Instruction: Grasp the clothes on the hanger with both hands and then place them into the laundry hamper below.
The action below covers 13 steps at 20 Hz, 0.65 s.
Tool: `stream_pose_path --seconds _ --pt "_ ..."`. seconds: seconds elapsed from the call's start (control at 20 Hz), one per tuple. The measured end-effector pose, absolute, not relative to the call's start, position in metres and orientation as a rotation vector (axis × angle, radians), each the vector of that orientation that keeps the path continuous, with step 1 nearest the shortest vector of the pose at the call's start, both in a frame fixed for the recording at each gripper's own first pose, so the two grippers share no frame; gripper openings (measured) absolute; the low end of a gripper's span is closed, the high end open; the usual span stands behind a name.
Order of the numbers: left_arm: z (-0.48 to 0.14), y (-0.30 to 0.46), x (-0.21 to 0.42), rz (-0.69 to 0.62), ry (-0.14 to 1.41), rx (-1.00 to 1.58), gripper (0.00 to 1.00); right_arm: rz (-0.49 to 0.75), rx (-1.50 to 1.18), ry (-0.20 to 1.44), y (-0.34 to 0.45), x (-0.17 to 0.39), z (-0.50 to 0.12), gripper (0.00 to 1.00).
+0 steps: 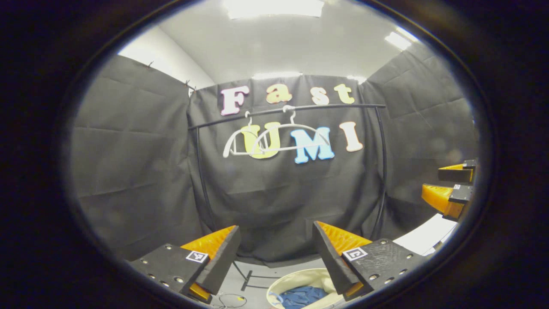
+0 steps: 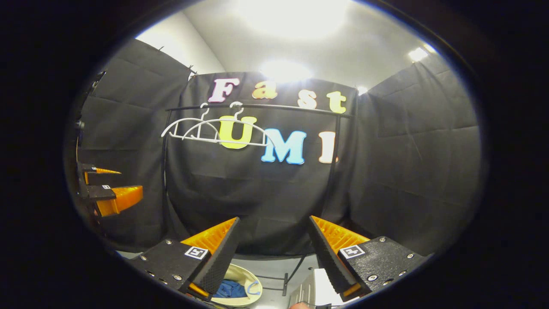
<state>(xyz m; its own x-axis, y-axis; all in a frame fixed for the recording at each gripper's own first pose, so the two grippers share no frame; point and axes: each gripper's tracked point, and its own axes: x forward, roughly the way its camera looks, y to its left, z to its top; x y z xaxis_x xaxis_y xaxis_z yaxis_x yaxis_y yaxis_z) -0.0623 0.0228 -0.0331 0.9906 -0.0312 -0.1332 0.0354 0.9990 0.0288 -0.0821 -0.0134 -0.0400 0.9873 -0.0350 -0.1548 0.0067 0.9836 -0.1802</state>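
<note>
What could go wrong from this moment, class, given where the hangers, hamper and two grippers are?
1. The two hangers on the rail look bare, while blue clothing already lies in the hamper; reaching up again would likely grab nothing.
2. Both the left gripper and the right gripper are open and empty, low near the hamper; a careless move could nudge its rim.
3. The overlapping hangers might tangle or slip off if bumped.

black cloth walls (image 1: 128, 171), white ceiling (image 1: 279, 47) with bright lights (image 1: 274, 7).
</note>
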Motion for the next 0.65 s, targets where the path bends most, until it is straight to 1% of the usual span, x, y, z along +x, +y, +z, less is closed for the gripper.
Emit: stream_pose_path --seconds 0.2,0.25,0.35,0.65 --pt "-0.023 0.021 -0.082 -0.029 0.112 -0.023 0.99 -0.011 -0.158 0.145 -0.018 -0.099 -0.034 0.96" --pt "-0.023 0.021 -0.088 -0.027 0.111 -0.036 0.99 -0.009 -0.149 0.144 -0.019 -0.102 -0.033 0.95" --pt "-0.023 0.018 -0.095 -0.025 0.108 -0.042 0.99 -0.009 -0.131 0.138 -0.021 -0.106 -0.03 0.96" --pt "-0.017 0.023 -0.104 0.003 0.08 -0.051 0.99 -0.02 -0.109 0.119 -0.024 -0.113 -0.023 0.95"
